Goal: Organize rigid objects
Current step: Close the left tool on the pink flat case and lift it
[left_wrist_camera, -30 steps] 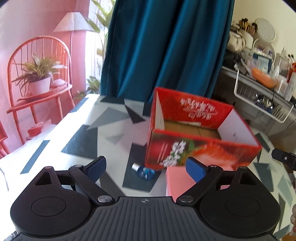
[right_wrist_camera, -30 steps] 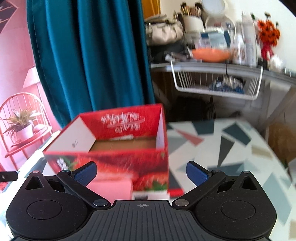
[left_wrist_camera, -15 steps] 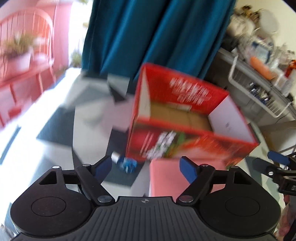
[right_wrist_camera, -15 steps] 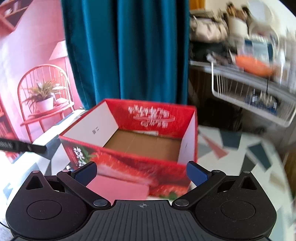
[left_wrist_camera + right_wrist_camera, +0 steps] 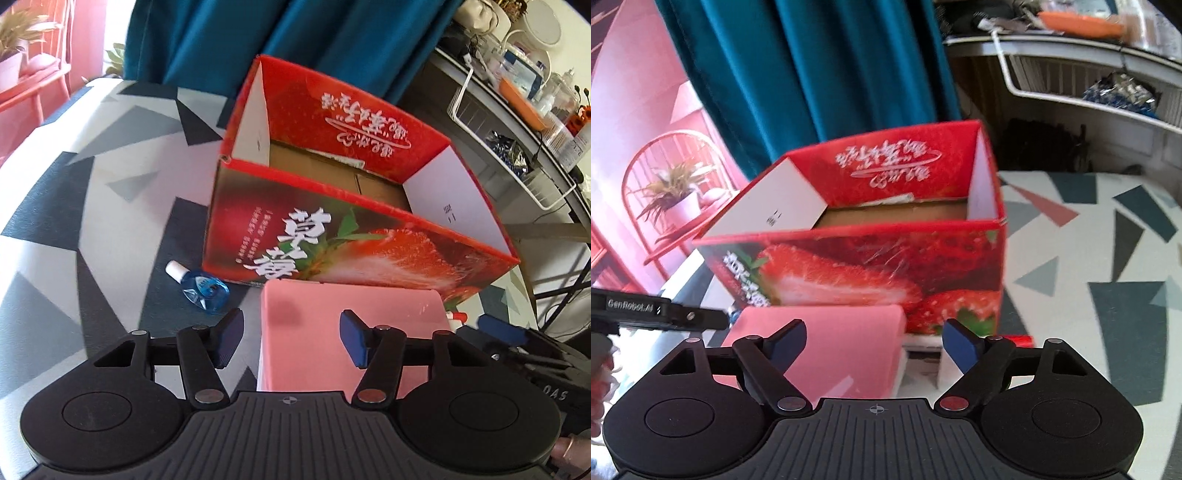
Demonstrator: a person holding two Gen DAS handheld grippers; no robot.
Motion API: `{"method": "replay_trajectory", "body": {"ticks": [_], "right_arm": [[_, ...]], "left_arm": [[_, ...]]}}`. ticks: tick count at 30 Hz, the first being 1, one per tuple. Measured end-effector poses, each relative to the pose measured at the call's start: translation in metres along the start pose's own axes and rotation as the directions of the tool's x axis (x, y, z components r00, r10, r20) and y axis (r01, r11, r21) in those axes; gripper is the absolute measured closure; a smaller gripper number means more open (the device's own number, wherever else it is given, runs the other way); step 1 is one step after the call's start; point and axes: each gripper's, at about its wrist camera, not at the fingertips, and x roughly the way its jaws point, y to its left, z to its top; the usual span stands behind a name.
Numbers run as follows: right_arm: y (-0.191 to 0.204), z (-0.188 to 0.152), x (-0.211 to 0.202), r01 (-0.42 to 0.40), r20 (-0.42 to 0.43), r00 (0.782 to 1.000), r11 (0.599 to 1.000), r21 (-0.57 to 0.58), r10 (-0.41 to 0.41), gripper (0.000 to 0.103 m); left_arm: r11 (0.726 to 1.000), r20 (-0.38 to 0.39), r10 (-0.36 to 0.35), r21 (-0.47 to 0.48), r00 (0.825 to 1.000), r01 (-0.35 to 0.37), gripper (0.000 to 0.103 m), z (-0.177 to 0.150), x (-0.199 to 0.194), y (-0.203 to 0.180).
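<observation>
An open-top red strawberry carton stands on the patterned table, showing bare cardboard inside. A flat pink box lies against its near side. My left gripper hovers over the pink box's left edge, jaws closing, pads not touching it. My right gripper hovers over the box's right edge, jaws also closing and clear of it. A small blue bottle with a white cap lies left of the pink box.
The table carries a grey, black and white triangle pattern. A teal curtain hangs behind the carton. A shelf with a white wire basket stands at the right. A small red item lies by the carton's right corner.
Both grippers have sunk and tipped down toward the pink box, and the carton looms larger. Both pairs of jaws have narrowed, the left more than the right.
</observation>
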Motion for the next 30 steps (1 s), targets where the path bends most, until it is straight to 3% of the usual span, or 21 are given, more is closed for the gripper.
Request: {"method": "replay_trajectory", "body": {"ticks": [14, 20, 30], "right_arm": [[-0.002, -0.007, 0.026, -0.045, -0.093, 0.995, 0.999, 0.025, 0.047, 0.037], [0.001, -0.008, 0.027, -0.052, -0.101, 0.994, 0.999, 0.007, 0.052, 0.042], [0.001, -0.008, 0.028, -0.054, -0.112, 0.992, 0.999, 0.005, 0.054, 0.044]], "left_arm": [[0.999, -0.058, -0.038, -0.026, 0.998, 0.036, 0.044, -0.005, 0.021, 0.003], [0.994, -0.070, -0.087, -0.076, 0.994, 0.081, 0.044, -0.007, 0.026, 0.010], [0.993, -0.059, -0.097, -0.079, 0.994, 0.092, 0.043, -0.010, 0.027, 0.010]]}}
